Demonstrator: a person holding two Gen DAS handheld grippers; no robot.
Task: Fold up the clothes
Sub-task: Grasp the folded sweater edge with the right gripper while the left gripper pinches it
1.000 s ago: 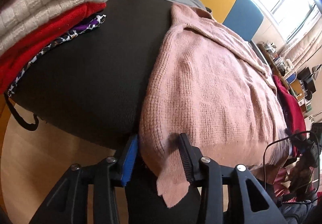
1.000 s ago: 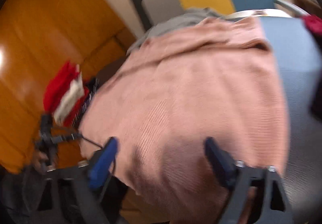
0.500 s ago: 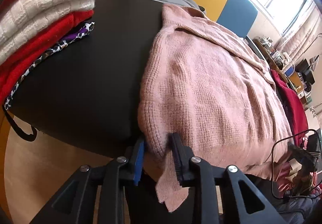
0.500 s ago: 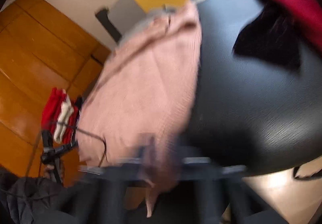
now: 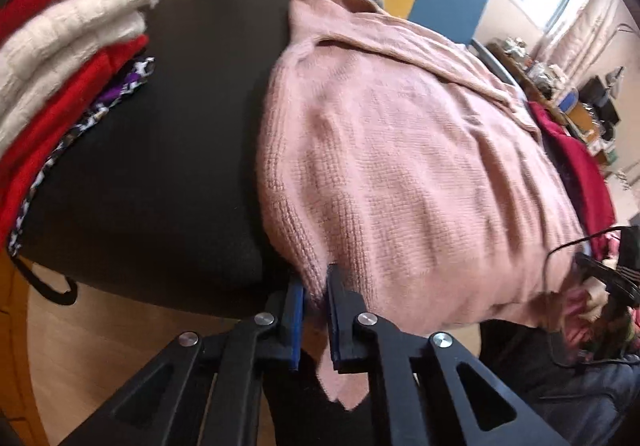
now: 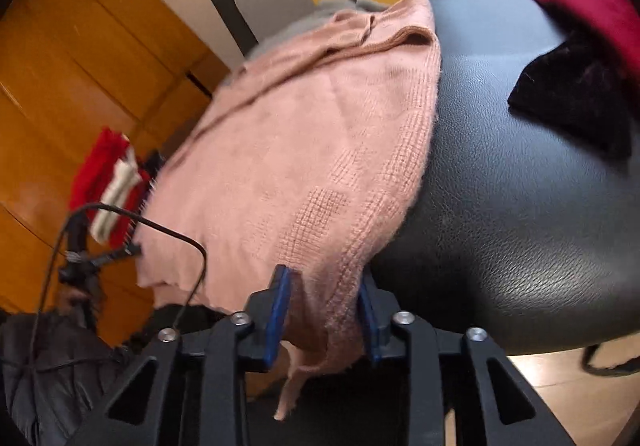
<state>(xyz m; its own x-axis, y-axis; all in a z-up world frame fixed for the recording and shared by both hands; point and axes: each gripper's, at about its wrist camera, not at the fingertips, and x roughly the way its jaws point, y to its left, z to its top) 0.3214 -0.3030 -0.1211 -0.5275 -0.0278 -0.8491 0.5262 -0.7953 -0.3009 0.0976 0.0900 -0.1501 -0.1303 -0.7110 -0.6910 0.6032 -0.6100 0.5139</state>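
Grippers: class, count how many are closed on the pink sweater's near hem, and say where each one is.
1. The left gripper pinches the pink sweater at its near left corner. The right gripper straddles the near right corner, jaws still apart, fabric hanging between them.

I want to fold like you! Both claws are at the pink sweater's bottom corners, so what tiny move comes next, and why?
Probably close the right claw first. The left claw already pinches its corner of the pink sweater, but the right one's pads sit apart with the knit loose between them. With both corners gripped, the hem could be lifted evenly off the black seat towards the collar.
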